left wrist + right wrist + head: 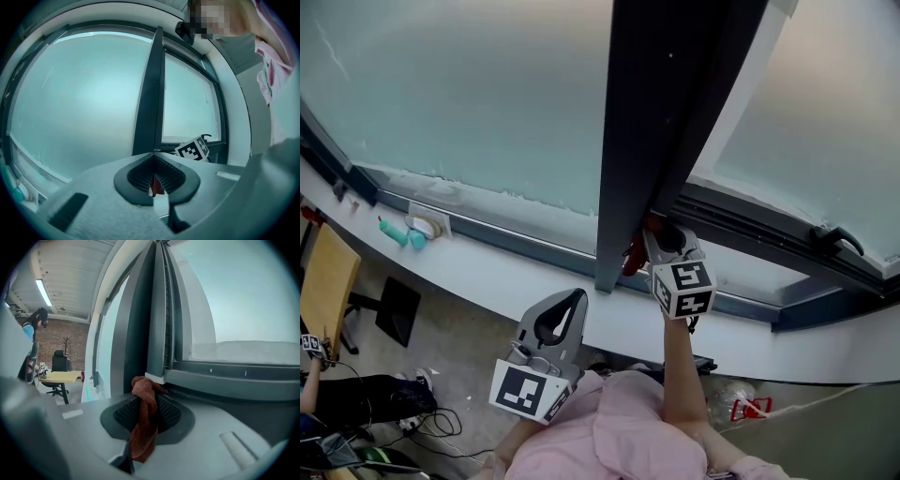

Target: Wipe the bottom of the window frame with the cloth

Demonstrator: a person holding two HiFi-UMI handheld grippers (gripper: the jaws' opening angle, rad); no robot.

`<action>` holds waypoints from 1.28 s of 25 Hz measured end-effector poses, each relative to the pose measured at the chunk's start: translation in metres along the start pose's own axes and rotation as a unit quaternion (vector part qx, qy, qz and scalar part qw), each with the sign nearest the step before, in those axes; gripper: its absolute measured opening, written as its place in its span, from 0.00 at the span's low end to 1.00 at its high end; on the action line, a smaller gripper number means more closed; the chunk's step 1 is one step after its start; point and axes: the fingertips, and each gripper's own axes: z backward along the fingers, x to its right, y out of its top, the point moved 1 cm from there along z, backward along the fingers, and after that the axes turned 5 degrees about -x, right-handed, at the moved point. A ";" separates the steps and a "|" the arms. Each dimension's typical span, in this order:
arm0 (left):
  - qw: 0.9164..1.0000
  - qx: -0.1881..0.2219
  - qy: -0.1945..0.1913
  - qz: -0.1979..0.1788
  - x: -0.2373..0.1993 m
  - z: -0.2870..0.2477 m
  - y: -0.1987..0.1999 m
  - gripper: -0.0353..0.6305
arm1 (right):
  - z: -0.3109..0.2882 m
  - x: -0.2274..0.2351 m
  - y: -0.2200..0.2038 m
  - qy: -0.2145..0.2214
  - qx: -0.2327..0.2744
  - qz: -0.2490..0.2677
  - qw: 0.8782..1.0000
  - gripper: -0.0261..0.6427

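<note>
Right gripper [656,234] jaws clamp the red cloth [631,255] at picture centre, against the window frame [741,223] bottom; left gripper [572,302] jaws closed, empty; best to press the cloth flat and drag it along the rail.

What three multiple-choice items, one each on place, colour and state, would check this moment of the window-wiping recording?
1. Where is the cloth?
A. on the yellow desk
B. at the foot of the dark vertical frame post
C. on the floor

2. What colour is the cloth?
A. white
B. blue
C. rust red

3. How do the left hand-held gripper jaws stand?
A. wide apart
B. together
C. clamped on the window handle

Key:
1 B, the right hand-held gripper holds it against the post's base.
2 C, the right gripper view shows it rust red between the jaws.
3 B, the tips meet in the left gripper view, away from the window.
</note>
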 end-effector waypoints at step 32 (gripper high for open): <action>0.999 0.000 -0.040 -0.018 0.039 -0.008 0.003 0.05 | 0.060 0.065 -0.020 -0.071 0.013 -0.023 0.997 0.14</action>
